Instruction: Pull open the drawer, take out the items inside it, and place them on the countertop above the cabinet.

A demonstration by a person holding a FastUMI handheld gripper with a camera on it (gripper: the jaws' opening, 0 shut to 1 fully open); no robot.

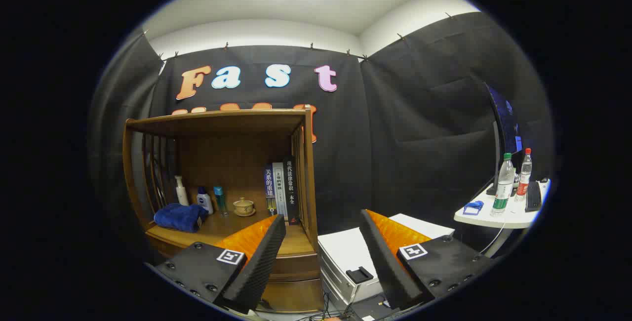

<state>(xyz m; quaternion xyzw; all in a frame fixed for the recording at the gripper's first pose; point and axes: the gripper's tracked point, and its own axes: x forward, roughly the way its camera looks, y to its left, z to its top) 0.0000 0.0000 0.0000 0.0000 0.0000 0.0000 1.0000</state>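
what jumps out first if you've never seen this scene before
The wooden cabinet stands out first, beyond the left finger, its shelf holding a blue towel, small bottles, a cup and upright books. The tool is open and holds nothing, and the cabinet's drawer below the shelf looks closed. Off to the right, two water bottles stand on a white table.
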